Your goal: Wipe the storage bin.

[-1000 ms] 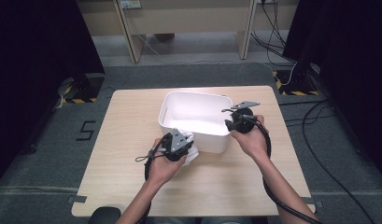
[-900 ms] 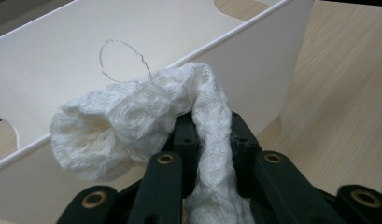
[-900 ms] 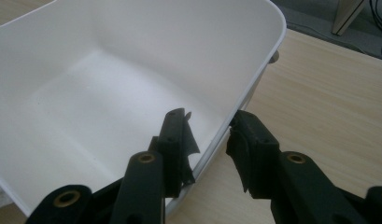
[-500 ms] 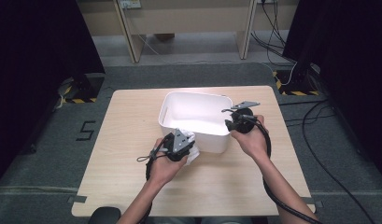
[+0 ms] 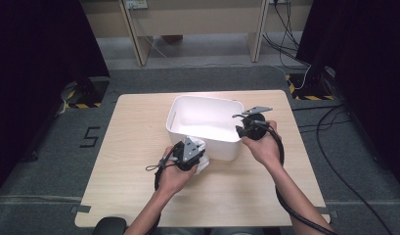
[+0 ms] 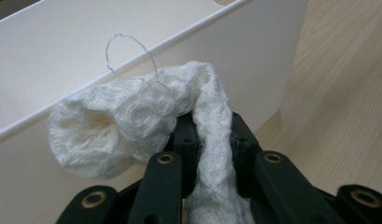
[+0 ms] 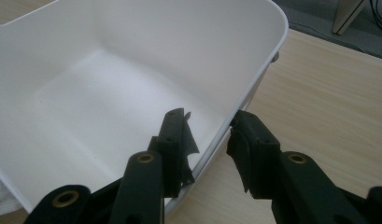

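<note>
Gripping: the left claw (image 6: 212,149) is clamped on a white knitted cloth (image 6: 132,121), a strip of it running down between the jaws while the bunched end bulges out to 10 o'clock in the left claw view.
Cloth place: outside the white bin (image 5: 207,125), just beside its near wall, low against that wall in the high view at about 7 o'clock of the bin (image 5: 200,156).
Loose thread: a thin grey loop (image 6: 130,49) stands up from the cloth against the bin wall.
Left claw, high view: held in the person's left hand (image 5: 175,169) at the bin's near left corner.
Right claw: its jaws (image 7: 209,140) straddle the bin's rim, one jaw inside, one outside; a gap shows on each side of the wall, so it stands open around the rim without pressing.
Right claw, high view: at 3 o'clock of the bin (image 5: 249,129), in the person's right hand (image 5: 263,144).
Bin: upright, near the middle of the wooden surface (image 5: 139,127), its inside bare white.
</note>
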Motion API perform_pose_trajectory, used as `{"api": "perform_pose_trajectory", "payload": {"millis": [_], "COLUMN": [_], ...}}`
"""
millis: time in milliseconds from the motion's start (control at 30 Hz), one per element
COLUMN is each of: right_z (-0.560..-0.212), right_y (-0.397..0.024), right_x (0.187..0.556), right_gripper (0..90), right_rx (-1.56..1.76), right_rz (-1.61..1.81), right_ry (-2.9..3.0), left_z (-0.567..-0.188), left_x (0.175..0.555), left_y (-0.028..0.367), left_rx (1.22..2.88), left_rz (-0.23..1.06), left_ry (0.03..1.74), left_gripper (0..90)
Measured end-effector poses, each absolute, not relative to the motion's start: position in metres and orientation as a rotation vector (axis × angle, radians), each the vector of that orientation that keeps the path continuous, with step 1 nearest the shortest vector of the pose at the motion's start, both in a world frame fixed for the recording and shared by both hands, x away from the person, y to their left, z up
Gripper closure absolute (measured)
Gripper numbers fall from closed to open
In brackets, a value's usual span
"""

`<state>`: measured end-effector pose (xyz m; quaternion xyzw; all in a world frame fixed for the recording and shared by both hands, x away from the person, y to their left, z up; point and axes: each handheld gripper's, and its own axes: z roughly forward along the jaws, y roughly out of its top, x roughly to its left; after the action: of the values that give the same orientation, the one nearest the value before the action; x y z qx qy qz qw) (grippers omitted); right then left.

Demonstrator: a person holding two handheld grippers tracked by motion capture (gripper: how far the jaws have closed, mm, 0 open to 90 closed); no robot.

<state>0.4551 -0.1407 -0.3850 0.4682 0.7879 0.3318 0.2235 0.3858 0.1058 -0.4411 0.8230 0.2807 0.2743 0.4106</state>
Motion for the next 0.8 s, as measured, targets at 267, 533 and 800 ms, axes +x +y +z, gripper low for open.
{"api": "perform_pose_trajectory", "payload": {"millis": [267,533,800], "right_z": [-0.385,-0.385,-0.385], "right_y": [-0.140,-0.140,-0.140], "right_x": [0.455,0.455,0.455], "right_gripper": [65.5,65.5,65.4], "right_rx": [1.291,1.292,1.292], "right_rz": [0.915,0.916,0.916], "right_ry": [2.176,2.175,2.175], "left_z": [-0.446,-0.449,-0.454], "left_x": [0.387,0.387,0.388], "left_y": [0.105,0.104,0.103], "left_rx": [2.082,2.085,2.092], "left_rz": [0.679,0.670,0.662], "left_ry": [0.706,0.710,0.710], "left_gripper": [77.5,77.5,77.5]}}
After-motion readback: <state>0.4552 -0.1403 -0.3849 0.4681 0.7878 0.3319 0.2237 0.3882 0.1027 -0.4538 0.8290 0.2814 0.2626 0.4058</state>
